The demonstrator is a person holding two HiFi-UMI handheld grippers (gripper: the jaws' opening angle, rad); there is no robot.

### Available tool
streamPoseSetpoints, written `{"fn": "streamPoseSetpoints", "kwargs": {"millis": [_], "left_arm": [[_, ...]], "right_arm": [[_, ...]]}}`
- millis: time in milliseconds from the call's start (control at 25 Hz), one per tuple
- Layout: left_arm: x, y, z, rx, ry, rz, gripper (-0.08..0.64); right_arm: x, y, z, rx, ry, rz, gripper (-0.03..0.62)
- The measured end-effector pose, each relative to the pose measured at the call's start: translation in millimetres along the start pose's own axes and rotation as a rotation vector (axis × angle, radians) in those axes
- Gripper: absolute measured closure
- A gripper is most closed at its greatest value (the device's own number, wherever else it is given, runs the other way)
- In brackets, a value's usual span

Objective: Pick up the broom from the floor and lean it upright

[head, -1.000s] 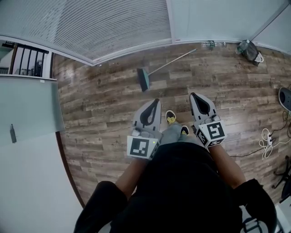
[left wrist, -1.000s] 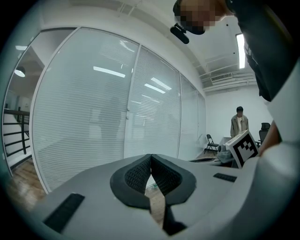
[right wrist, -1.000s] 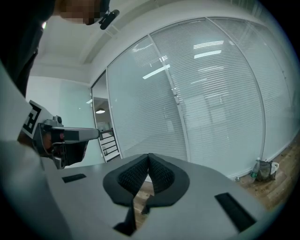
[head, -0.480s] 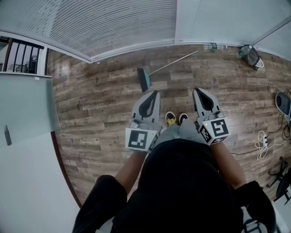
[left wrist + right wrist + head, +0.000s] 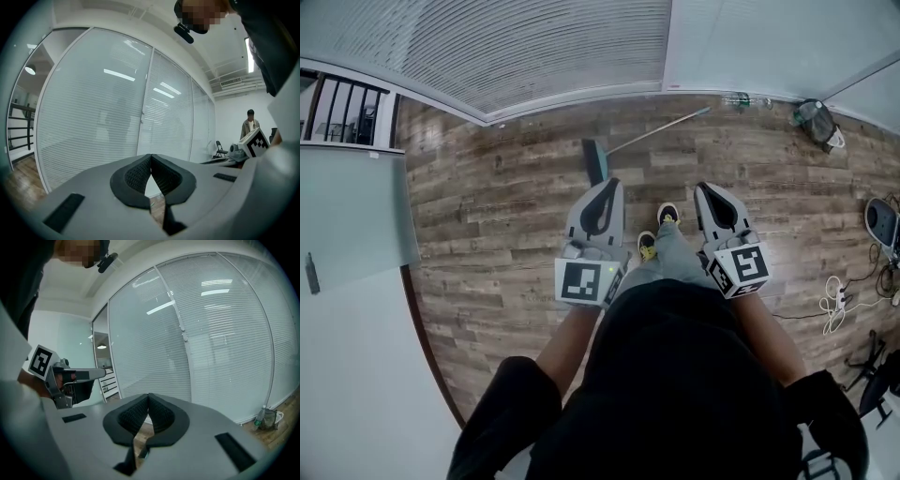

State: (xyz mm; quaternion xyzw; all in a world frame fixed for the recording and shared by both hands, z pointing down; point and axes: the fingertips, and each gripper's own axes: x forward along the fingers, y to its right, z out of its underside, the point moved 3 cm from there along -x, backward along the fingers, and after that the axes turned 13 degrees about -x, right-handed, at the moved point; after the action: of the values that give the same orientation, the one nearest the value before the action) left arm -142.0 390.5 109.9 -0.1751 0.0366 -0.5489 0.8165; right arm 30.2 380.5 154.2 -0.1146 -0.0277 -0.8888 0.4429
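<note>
While both tools are held above the brown wood-plank floor, we treat the pick-up as not yet begun.

1. Left gripper: the grey jaws are pressed together with nothing between them. In the head view the tip lines up just short of the broom's head but does not touch it.
2. Broom: it lies flat on the floor. Its teal brush head is nearest the person. Its long, thin, pale handle runs away to the right, towards the foot of the glass wall with white blinds.
3. Right gripper: it is on the near side of the broom, clear of the handle. Its jaws are likewise closed and empty.

Handling, as we judge it: the broom should be light and its handle stiff, with the weight biased towards the head. The handle looks smooth and narrow, so it may roll or slide in the pads. We advise opening one gripper and taking the handle a little way up from the head. The other gripper should steady it farther along.
</note>
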Motion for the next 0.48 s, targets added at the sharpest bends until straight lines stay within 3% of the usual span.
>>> {"fn": "streamPoseSetpoints", "kwargs": {"millis": [480], "left_arm": [[74, 9, -9, 0.052, -0.036, 0.003, 0.537]], "right_arm": [[37, 67, 5, 0.080, 0.029, -0.053, 0.572]]}}
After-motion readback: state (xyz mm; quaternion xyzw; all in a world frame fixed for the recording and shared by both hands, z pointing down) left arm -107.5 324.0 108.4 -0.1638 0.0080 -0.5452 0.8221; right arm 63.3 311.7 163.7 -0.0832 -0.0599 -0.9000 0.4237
